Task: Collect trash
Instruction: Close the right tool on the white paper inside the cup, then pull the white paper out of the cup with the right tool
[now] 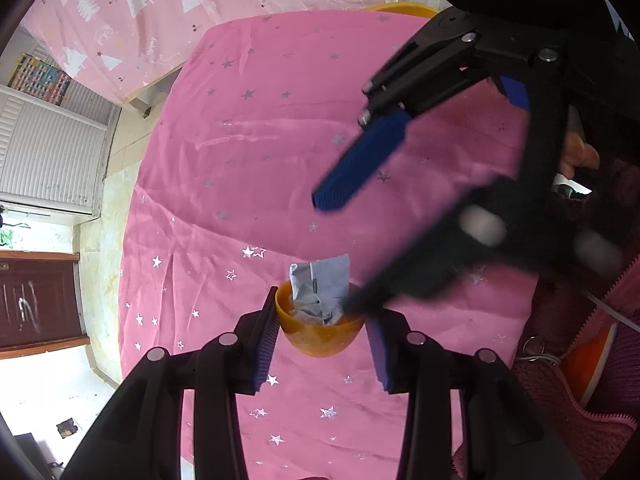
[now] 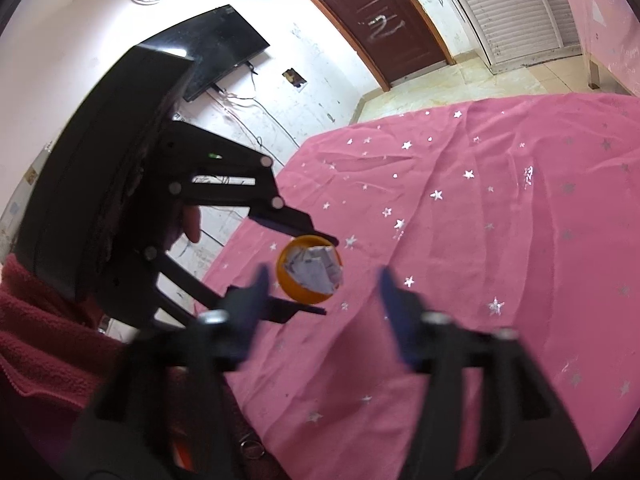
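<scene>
**Wrapper dropped in cup: risks from here**

Left to right across the left wrist view: the left gripper (image 1: 322, 344) points steeply down and is clamped on a small orange cup (image 1: 320, 334), one pad on each side of its wall. The cup hangs above the pink starred cloth (image 1: 248, 140), not resting on it as far as I can tell. A crumpled grey wrapper (image 1: 320, 292) sits in the cup, its upper part standing well above the rim. To the right, the right gripper (image 1: 340, 248) has its jaws apart; nothing is between them. One blurred finger reaches down to about the cup rim, next to the wrapper; contact cannot be confirmed.

Right wrist view agrees: cup (image 2: 310, 274) with wrapper (image 2: 314, 266) sits ahead and left of the spread right fingers (image 2: 394, 300).

Risks, judged:
- Wrapper is not seated deep. It could spring or tip out if the cup tilts.
- The near finger, pulling away, could snag the wrapper and drag it out.
- A knock on the rim could twist the rounded cup in the pads.
- No other trash visible on the cloth.
</scene>
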A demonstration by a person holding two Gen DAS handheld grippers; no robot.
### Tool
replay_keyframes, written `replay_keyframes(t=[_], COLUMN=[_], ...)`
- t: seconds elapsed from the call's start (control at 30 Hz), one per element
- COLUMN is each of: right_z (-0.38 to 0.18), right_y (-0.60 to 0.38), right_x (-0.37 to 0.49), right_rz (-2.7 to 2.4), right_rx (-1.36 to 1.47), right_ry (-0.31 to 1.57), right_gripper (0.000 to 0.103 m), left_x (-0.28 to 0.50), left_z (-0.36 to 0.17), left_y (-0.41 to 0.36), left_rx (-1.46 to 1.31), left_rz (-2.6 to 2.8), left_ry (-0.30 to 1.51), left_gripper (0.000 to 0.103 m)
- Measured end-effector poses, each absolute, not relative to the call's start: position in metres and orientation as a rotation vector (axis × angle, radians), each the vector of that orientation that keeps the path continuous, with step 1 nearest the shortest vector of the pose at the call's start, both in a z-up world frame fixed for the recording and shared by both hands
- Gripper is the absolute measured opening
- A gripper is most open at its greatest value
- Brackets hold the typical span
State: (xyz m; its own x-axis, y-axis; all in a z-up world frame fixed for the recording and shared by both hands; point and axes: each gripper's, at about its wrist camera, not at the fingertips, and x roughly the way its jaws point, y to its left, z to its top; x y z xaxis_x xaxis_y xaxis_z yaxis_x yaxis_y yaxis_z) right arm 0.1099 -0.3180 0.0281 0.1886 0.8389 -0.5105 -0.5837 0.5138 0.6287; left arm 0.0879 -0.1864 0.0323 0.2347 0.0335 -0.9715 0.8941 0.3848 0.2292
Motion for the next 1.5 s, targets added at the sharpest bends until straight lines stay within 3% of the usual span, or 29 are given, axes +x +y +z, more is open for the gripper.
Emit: replay_keyframes(t=[0.17, 0.3, 1.03, 1.07, 1.13, 1.2, 1.5], right_z=[0.029, 0.031, 0.022, 0.022, 0.023, 0.025, 0.027], right_y=[-0.308, -0.306, -0.314, -0.314, -0.312, -0.309, -0.306], right_x=[0.106, 0.105, 0.106, 0.105, 0.105, 0.102, 0.098], right_rz=[1.023, 1.040, 1.053, 1.058, 1.069, 1.072, 1.018], right_rx=[0.280, 0.277, 0.306, 0.307, 0.302, 0.286, 0.245], right_ry=[0.926, 0.908, 0.928, 0.923, 0.919, 0.908, 0.869], right_gripper=[0.059, 0.048, 0.048, 0.047, 0.028, 0.020, 0.017], left_x=[0.082, 0.082, 0.077, 0.077, 0.077, 0.078, 0.083], left_z=[0.039, 0.040, 0.040, 0.041, 0.043, 0.043, 0.034], left_y=[-0.191, -0.192, -0.190, -0.191, -0.192, -0.192, -0.191], left_rx=[1.008, 1.016, 1.024, 1.021, 1.017, 1.021, 1.041], left_rz=[-0.791, -0.790, -0.813, -0.816, -0.817, -0.810, -0.779], left_ry=[1.163, 1.161, 1.147, 1.144, 1.138, 1.138, 1.164], left_gripper=[0.035, 0.035, 0.035, 0.035, 0.035, 0.035, 0.035])
